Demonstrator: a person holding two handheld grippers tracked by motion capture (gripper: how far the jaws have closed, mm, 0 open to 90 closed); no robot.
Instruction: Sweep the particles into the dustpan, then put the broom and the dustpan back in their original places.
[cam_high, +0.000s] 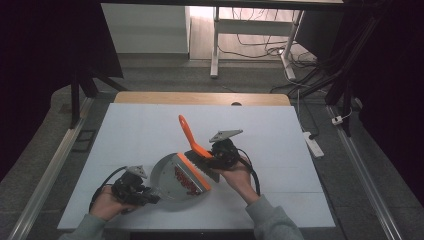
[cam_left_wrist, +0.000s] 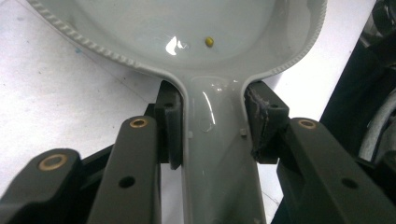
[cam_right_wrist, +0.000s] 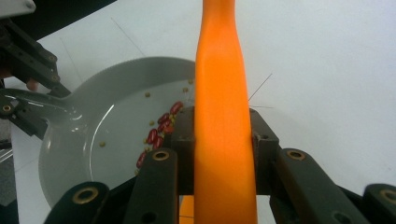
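A grey dustpan (cam_high: 169, 184) lies on the white table top (cam_high: 130, 130), with several red beans (cam_high: 183, 181) gathered behind its orange front lip (cam_high: 194, 172). My left gripper (cam_high: 146, 196) is shut on the dustpan's handle (cam_left_wrist: 219, 154), its pads pressing both sides; one small yellow bean (cam_left_wrist: 209, 41) lies in the pan (cam_left_wrist: 140, 28). My right gripper (cam_high: 216, 156) is shut on an orange-handled brush (cam_high: 189, 134), whose dark bristles (cam_high: 204, 168) rest at the pan's lip. In the right gripper view the orange handle (cam_right_wrist: 222, 116) runs up between the jaws, with the beans (cam_right_wrist: 159, 130) in the pan (cam_right_wrist: 88, 140) beyond.
The table's wooden far edge (cam_high: 200, 98) borders a floor with a desk frame (cam_high: 216, 45) and cables (cam_high: 260, 47). A white power strip (cam_high: 313, 144) lies off the table's right side. Metal rails (cam_high: 47, 175) run along both sides.
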